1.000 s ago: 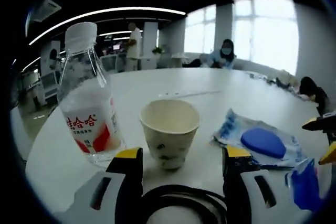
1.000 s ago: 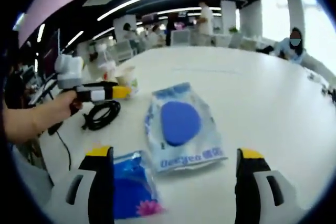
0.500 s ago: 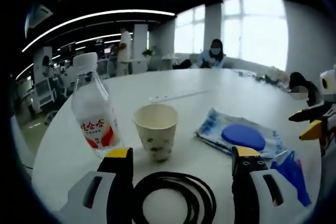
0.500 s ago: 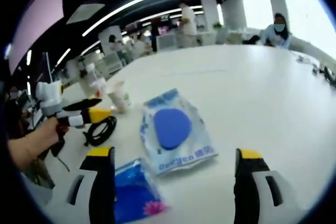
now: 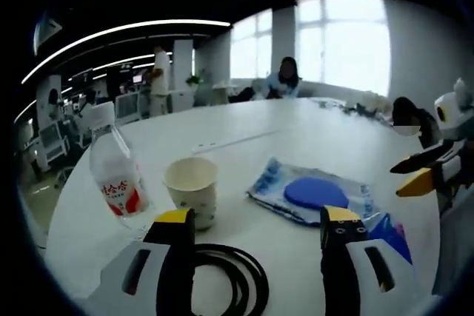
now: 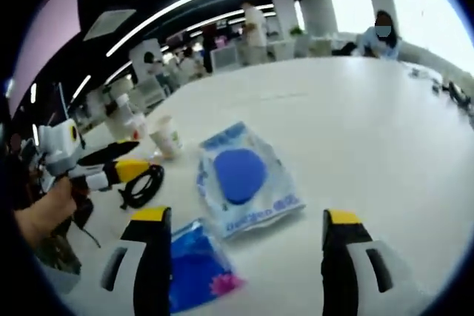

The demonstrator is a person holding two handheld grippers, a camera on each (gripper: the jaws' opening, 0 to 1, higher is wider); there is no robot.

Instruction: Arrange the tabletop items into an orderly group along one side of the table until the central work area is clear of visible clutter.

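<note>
On the white round table stand a clear water bottle with a red label and, to its right, a paper cup. A coiled black cable lies between the jaws of my left gripper, which is open above it. A clear packet with a blue pad lies right of the cup, a smaller blue packet beyond it. My right gripper is open above the table; the blue-pad packet lies ahead of it and the blue packet by its left jaw.
In the right gripper view the left gripper is held in a hand at the left, near the cup, bottle and cable. The right gripper enters the left gripper view. People sit at far desks.
Both cameras have drawn back and risen from the table, so the bottle, cup and packets look smaller. The cable coil has come into fuller view between the left jaws. The items themselves have not moved.
</note>
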